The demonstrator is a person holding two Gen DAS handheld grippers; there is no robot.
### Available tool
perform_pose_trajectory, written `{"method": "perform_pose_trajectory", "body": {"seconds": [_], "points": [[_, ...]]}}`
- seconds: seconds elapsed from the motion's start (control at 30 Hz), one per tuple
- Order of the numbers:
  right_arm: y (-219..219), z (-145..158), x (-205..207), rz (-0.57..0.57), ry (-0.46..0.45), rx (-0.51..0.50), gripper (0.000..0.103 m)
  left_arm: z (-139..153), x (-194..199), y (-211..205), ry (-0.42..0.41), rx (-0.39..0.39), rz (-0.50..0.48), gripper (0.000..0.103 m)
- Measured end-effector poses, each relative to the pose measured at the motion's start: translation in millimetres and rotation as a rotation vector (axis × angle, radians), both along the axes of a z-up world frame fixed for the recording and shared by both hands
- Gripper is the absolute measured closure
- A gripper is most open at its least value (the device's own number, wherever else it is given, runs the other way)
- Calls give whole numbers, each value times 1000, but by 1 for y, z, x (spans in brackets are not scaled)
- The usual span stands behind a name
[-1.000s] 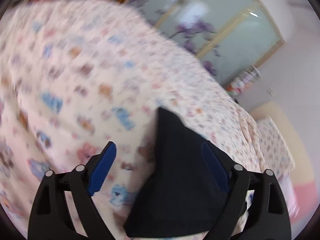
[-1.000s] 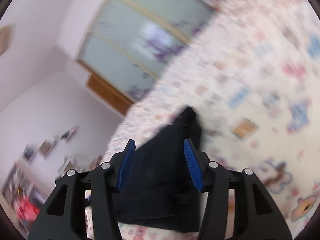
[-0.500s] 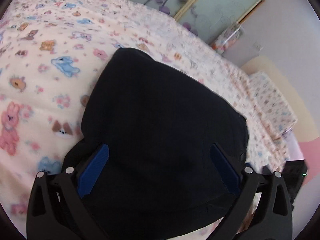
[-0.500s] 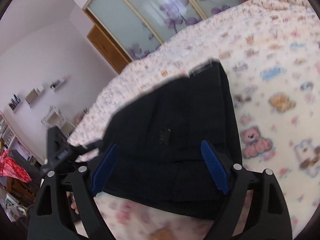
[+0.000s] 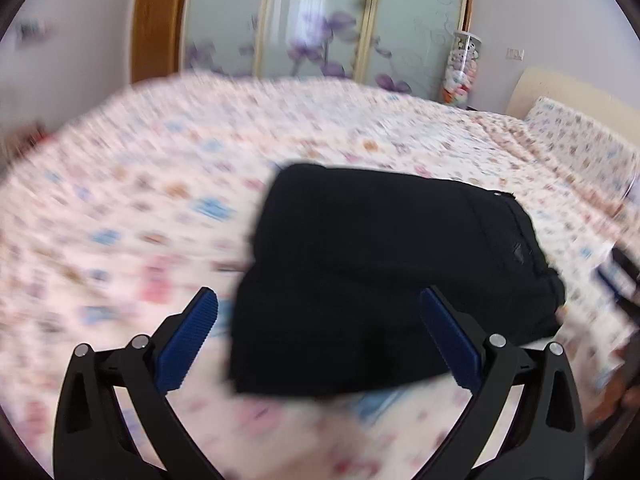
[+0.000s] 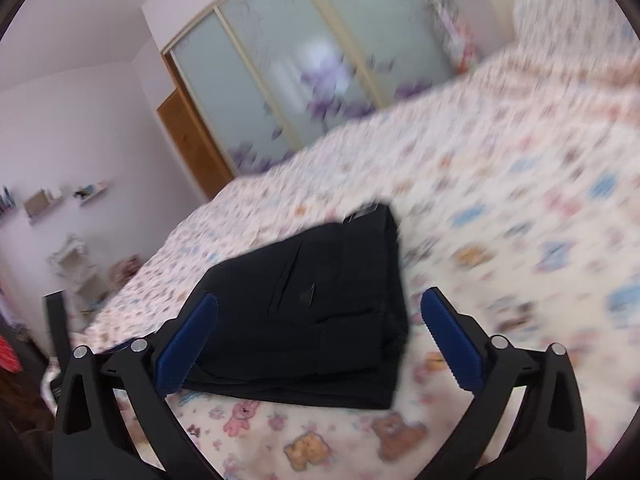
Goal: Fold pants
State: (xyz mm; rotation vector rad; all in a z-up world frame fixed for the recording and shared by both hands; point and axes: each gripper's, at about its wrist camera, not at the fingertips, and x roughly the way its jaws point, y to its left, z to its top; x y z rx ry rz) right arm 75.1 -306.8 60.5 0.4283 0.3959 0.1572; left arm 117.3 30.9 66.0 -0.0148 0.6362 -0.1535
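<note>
Pants (image 5: 384, 276), folded, on patterned bedspread (image 5: 160, 208)

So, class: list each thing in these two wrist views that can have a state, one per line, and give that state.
Pants: folded into a compact bundle, lying on the bed.
Left gripper: open, holding nothing.
Right gripper: open, holding nothing.
Wardrobe sliding doors: closed.
Bedspread: spread over the bed.

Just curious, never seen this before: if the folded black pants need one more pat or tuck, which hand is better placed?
Probably the right gripper: open, with the folded pants centered between its fingers. The left gripper, also open, sees them off to its right.
</note>
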Motion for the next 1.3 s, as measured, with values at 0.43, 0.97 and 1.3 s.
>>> {"method": "perform_pose_trajectory", "body": {"seconds": [0.43, 0.97, 1.3], "points": [[109, -10, -109, -82, -52, -372, 1, -25, -128, 8, -114, 187, 75, 2], [133, -36, -109, -147, 7, -424, 1, -41, -116, 18, -34, 60, 50, 2], [141, -39, -110, -151, -1, -472, 1, -38, -125, 3, -72, 91, 8, 2]]}}
